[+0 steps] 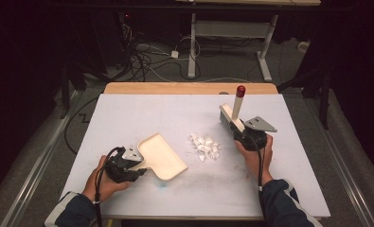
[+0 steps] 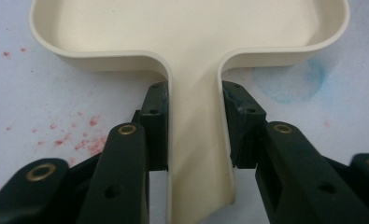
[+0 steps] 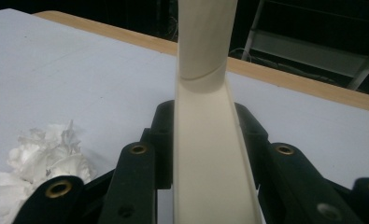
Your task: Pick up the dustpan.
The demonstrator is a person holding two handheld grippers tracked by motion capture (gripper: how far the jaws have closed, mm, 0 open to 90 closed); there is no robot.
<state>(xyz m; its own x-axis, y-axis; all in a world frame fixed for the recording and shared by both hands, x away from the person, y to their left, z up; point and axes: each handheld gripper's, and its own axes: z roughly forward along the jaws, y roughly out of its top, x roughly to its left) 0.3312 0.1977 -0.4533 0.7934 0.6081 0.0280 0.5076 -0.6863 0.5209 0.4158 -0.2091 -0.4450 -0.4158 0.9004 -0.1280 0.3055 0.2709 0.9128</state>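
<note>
At the left of the white table (image 1: pixel 128 109), the left gripper (image 1: pixel 136 163) pinches the handle of a cream dustpan (image 1: pixel 162 156), whose pan lies flat on the table with its open lip turned toward the middle, where it could receive a sweep. Just right of the pan, near the centre, lies a small pile of white paper scraps (image 1: pixel 204 146), apart from both tools. Farther right, the right gripper (image 1: pixel 244 135) is clamped on the cream handle of a hand brush (image 1: pixel 235 111), bristle head low beside the scraps and red-capped handle end raised away from the person, a pose that looks set for pushing the scraps leftward into the pan.

The left gripper view brings out what the high view cannot: both pads (image 2: pixel 155 116) pressing the dustpan's (image 2: pixel 187 37) narrow neck, plus red specks and a faint blue stain on the table surface. The right gripper view shows its own jaws squeezed against the brush handle (image 3: pixel 205 140), the scraps (image 3: pixel 42 158) close at its left, and the table's wooden edge (image 3: pixel 285 79) behind.
</note>
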